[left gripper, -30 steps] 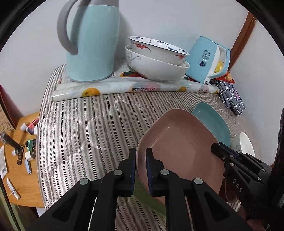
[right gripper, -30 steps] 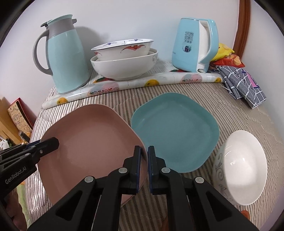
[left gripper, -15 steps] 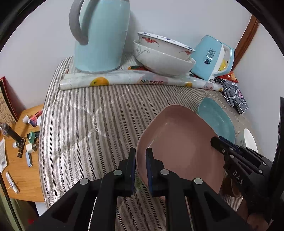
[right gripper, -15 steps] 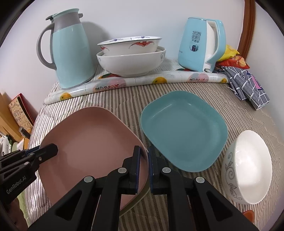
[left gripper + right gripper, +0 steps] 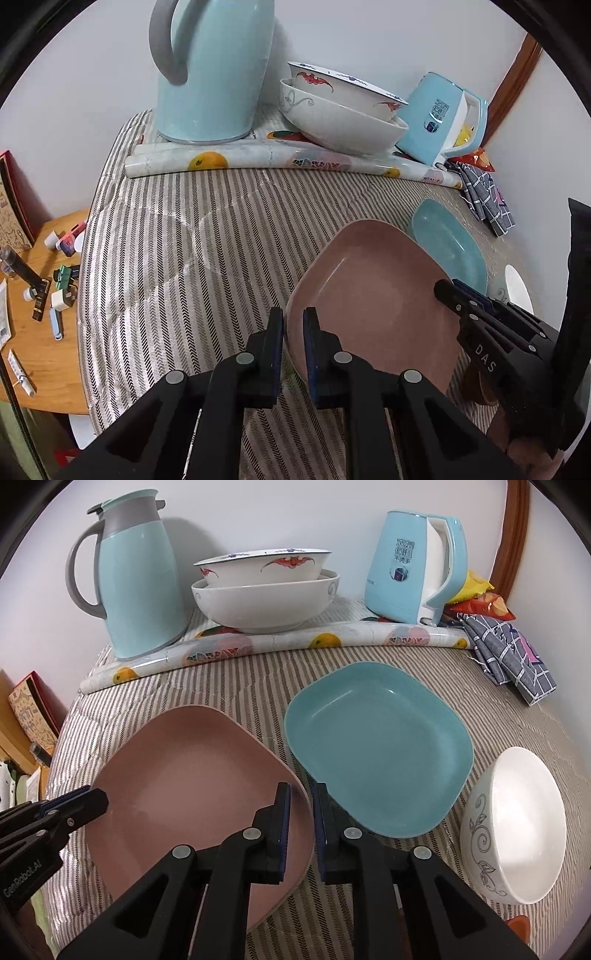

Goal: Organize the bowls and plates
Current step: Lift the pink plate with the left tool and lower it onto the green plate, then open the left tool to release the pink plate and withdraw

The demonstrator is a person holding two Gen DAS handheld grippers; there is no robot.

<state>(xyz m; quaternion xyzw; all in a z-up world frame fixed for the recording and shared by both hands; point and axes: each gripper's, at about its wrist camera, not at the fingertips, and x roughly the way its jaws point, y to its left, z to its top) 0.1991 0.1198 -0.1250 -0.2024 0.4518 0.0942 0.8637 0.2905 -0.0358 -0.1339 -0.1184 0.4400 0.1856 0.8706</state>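
Observation:
A pink square plate (image 5: 369,302) (image 5: 184,786) lies low over the striped tablecloth between both grippers. My left gripper (image 5: 293,328) (image 5: 98,797) is shut on its left rim. My right gripper (image 5: 301,805) (image 5: 443,288) straddles the right rim. Its jaws are opening, and a small gap shows beside the rim. A teal square plate (image 5: 376,746) (image 5: 447,243) lies flat just right of the pink one. A small white bowl (image 5: 524,830) (image 5: 517,291) with a grey vine pattern leans at the far right. Two large bowls (image 5: 266,590) (image 5: 340,110) sit nested at the back.
At the back stand a pale blue jug (image 5: 140,576), a blue kettle (image 5: 413,565), snack packets and a rolled fruit-print mat (image 5: 277,642). A folded checked cloth (image 5: 509,653) lies at the right. Left of the bench, a low wooden table (image 5: 37,332) holds small items.
The right gripper's jaws have parted a little around the pink plate's rim. The green edge seen under the pink plate earlier no longer shows. The left gripper keeps its grip.

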